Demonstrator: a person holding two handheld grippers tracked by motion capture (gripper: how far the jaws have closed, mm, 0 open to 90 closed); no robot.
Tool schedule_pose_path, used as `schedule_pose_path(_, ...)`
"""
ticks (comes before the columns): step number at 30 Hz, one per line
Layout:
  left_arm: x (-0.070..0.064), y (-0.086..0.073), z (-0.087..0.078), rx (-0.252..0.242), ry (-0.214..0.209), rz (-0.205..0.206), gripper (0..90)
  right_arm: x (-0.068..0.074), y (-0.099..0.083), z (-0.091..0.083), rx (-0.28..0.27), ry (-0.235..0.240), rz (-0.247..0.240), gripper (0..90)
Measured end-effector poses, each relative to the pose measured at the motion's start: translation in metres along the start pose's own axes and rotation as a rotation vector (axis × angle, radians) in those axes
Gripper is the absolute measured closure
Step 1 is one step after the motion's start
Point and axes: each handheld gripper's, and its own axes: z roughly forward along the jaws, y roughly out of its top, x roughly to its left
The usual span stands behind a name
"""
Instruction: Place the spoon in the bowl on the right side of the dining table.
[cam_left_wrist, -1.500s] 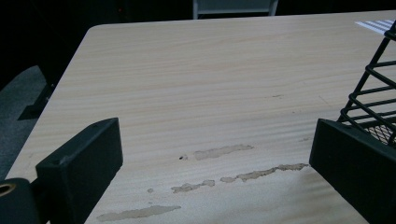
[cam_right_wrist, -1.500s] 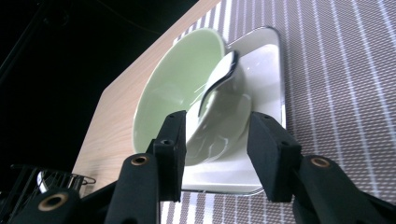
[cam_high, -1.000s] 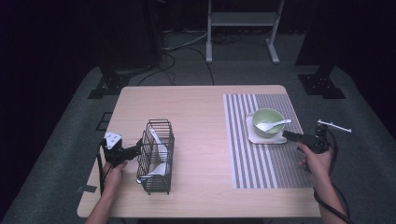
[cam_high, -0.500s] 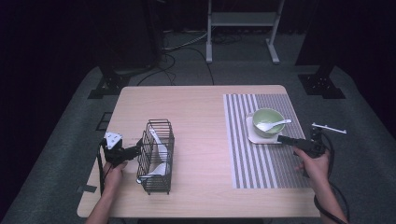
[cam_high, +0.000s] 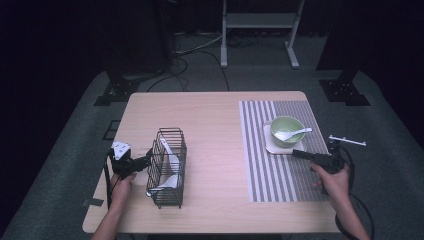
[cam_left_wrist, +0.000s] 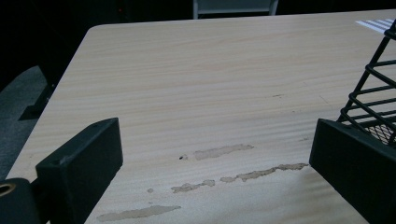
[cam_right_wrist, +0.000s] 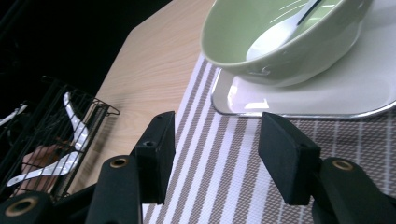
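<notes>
Your right gripper (cam_high: 300, 154), jaws apart, sits lower right on the striped mat (cam_high: 260, 150), just below the bowl (cam_high: 287, 130). Your left gripper (cam_high: 147, 161), jaws apart, touches the basket (cam_high: 167, 165) lower left. The table (cam_left_wrist: 196, 84) shows worn patches; dark room, grey carpet (cam_high: 75, 150).

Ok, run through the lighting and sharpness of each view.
High view: the table is lit, the surroundings nearly black, the picture slightly soft. Left gripper view: even light, sharp wood grain, basket crisp. Right gripper view: glare streaks inside the green bowl, the near tongs soft, the background dark.
</notes>
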Motion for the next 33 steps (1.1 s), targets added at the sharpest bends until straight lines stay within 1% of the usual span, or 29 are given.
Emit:
schedule_pose_path(5,0.000,0.000,0.000,-0.001,-0.001,-0.006,1.6,0.003,-0.008,0.001,0.008,0.022,-0.001,43.9)
schedule_pose_path(8,0.000,0.000,0.000,-0.001,-0.001,-0.006,1.6,0.006,-0.012,0.003,0.015,0.022,-0.013,43.3)
schedule_pose_path(14,0.000,0.000,0.000,0.000,-0.001,-0.006,1.6,0.009,-0.019,0.006,0.023,0.043,-0.016,42.2)
schedule_pose_path(16,0.000,0.000,0.000,0.000,-0.002,-0.005,1.6,0.011,-0.021,0.006,0.030,0.039,-0.024,42.1)
schedule_pose_path(26,0.000,0.000,0.000,-0.002,-0.001,-0.011,1.6,0.018,-0.029,0.009,0.033,0.039,-0.050,41.5)
schedule_pose_path(29,0.000,0.000,0.000,-0.001,-0.001,-0.005,1.6,0.022,-0.032,0.008,0.025,0.043,-0.064,41.2)
schedule_pose_path(33,0.000,0.000,0.000,-0.002,-0.001,-0.008,1.6,0.026,-0.035,0.009,0.031,0.044,-0.082,40.9)
